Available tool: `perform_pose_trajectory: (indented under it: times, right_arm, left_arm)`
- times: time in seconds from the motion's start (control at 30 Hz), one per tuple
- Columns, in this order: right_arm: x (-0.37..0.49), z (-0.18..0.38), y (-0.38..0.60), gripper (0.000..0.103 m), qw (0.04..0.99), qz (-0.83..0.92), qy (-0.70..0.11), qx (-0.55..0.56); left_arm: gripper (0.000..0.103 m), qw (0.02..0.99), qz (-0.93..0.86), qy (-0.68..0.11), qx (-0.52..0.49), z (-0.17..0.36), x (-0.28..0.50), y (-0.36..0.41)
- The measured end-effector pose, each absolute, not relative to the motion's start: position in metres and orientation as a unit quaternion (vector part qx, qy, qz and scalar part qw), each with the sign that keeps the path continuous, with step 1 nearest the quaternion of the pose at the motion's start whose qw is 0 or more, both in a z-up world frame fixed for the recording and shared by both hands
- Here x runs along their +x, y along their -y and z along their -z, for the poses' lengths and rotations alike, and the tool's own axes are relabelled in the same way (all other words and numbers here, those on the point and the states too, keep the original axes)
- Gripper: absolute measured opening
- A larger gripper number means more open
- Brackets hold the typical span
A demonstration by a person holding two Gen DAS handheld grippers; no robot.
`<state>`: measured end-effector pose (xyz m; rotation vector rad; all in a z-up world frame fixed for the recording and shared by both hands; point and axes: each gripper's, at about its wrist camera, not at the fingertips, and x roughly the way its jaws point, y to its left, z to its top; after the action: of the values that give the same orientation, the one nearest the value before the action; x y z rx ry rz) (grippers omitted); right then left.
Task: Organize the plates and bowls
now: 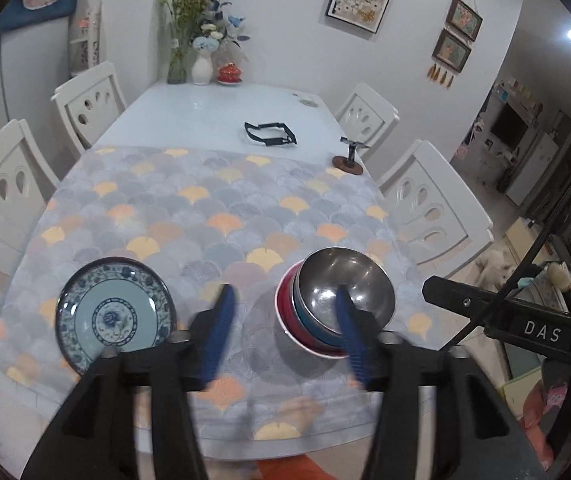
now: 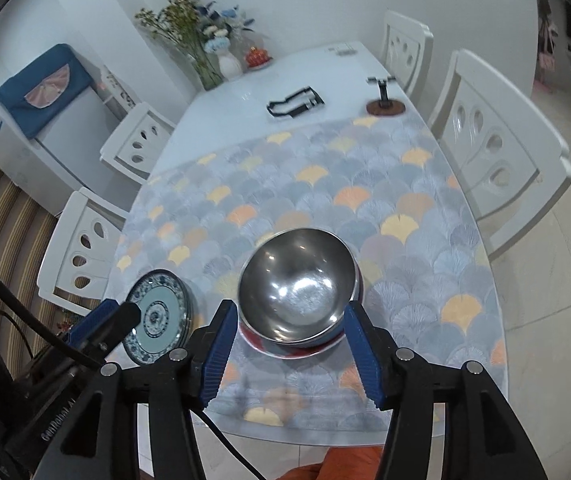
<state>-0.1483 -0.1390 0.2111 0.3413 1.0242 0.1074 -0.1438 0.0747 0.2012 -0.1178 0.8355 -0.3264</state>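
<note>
A blue-and-white patterned plate [image 1: 115,314] lies flat on the tablecloth, to the left of my left gripper [image 1: 284,292]. That gripper is open and empty, above the cloth between the plate and a stack of bowls. The stack has a steel bowl [image 1: 345,288] on top, a blue bowl [image 1: 305,320] under it and a red bowl [image 1: 285,312] at the bottom. In the right wrist view my right gripper [image 2: 289,308] hangs open over the steel bowl [image 2: 297,280], its pads apart from the rim. The plate [image 2: 157,316] sits left of it, with the left gripper's blue finger [image 2: 97,320] beside it.
The fan-patterned tablecloth [image 1: 213,208] covers the near half of a white table [image 1: 205,112]. Further back lie a black strap [image 1: 269,134], a small stand on a wooden base [image 1: 349,158], flower vases [image 1: 201,66] and a red lidded pot [image 1: 229,74]. White chairs [image 1: 3,200] line both sides.
</note>
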Motion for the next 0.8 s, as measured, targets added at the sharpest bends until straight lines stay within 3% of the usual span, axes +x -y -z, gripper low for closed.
perform_pose_trajectory:
  times: [0.03, 0.23, 0.8]
  right_arm:
    - [-0.151, -0.214, 0.137, 0.054, 0.859, -0.051, -0.485, 0.159]
    - [-0.163, -0.22, 0.125, 0.06, 0.864, -0.054, -0.48, 0.145]
    - [-0.173, -0.212, 0.12, 0.061, 0.858, -0.043, -0.493, 0.135]
  left_arm:
    - [0.072, 0.902, 0.157, -0.398, -0.063, -0.204, -0.147, -0.078]
    - [0.072, 0.915, 0.139, -0.376, -0.039, -0.218, -0.162, -0.082]
    - [0.072, 0.905, 0.093, -0.414, -0.034, -0.202, -0.162, -0.082]
